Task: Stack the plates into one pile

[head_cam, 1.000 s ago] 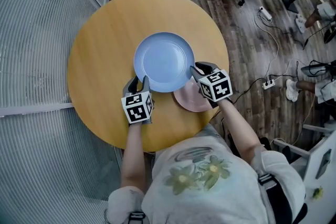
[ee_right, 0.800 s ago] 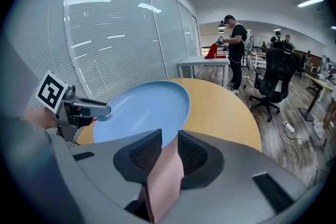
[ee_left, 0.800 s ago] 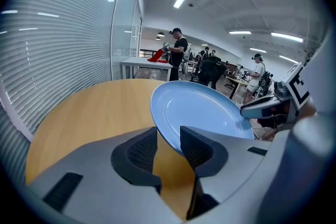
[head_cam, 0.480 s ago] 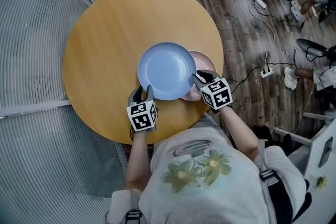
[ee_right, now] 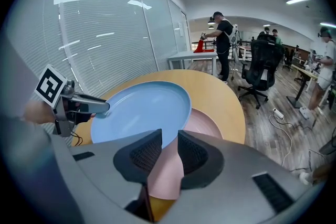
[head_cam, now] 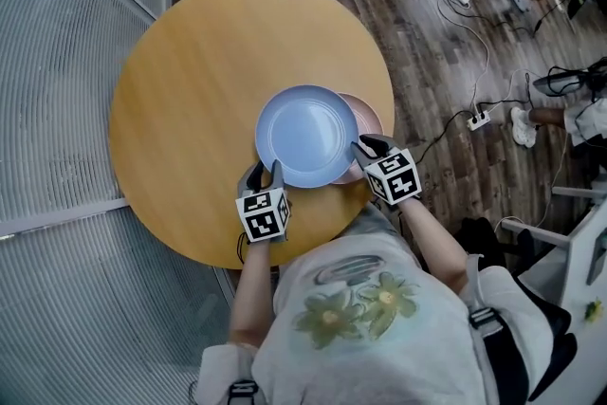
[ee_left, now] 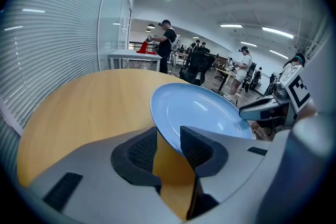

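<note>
Your left gripper (head_cam: 266,173) and right gripper (head_cam: 366,147) reach out in front of your chest, both pitched forward and down. They stand well apart, one at each near side of the blue plate (head_cam: 305,136). Each pair of jaws is closed on that plate's rim. In the left gripper view the edge sits between the ribbed pads (ee_left: 143,150), and the right gripper view shows the same hold. Your left forearm (head_cam: 248,285) runs almost straight out from the shoulder, while your right forearm (head_cam: 432,237) angles inward from the elbow. The marker cubes (head_cam: 263,214) on both grippers face up towards your head.
</note>
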Demonstrator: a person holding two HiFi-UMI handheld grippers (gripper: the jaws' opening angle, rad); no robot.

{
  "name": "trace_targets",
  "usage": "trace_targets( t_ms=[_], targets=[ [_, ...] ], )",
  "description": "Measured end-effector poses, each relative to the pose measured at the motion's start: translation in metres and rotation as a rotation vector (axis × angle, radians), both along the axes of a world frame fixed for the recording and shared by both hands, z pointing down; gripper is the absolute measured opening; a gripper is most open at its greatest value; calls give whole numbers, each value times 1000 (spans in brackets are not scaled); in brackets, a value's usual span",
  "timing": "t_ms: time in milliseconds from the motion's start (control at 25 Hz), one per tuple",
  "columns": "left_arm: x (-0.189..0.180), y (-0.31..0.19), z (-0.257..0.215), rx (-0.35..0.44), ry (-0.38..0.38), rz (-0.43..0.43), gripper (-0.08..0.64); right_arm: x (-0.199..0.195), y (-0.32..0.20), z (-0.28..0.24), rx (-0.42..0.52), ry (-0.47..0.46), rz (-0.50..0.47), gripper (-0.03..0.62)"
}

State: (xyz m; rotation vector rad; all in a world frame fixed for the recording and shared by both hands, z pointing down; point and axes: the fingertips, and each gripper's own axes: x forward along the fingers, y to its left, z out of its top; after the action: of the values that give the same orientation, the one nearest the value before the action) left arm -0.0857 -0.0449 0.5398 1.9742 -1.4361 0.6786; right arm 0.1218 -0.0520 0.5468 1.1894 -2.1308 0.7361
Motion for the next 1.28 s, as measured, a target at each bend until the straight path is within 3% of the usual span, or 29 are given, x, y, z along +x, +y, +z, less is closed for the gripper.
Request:
trace_targets(
  t_ms=[320, 360, 400, 560, 680, 1280],
  targets=[
    [48, -5, 6, -16, 15, 88, 147, 48, 13, 4, -5, 27, 84, 113],
    [54, -6, 6, -14, 16, 105, 147, 53, 13, 4, 2, 33, 92, 105],
    [60, -7, 5, -10, 12, 126, 147, 56, 13, 1, 14, 40, 97, 55],
    [81, -9, 22, -18, -83, 185, 109, 61, 12, 3, 25, 77, 72, 55],
    [90, -10, 44, -48, -104, 173, 48, 66, 14, 15, 4, 64, 81, 55],
    [102, -8, 45, -60, -79, 204, 27, 78, 19, 26, -23, 3, 114, 55]
  ],
)
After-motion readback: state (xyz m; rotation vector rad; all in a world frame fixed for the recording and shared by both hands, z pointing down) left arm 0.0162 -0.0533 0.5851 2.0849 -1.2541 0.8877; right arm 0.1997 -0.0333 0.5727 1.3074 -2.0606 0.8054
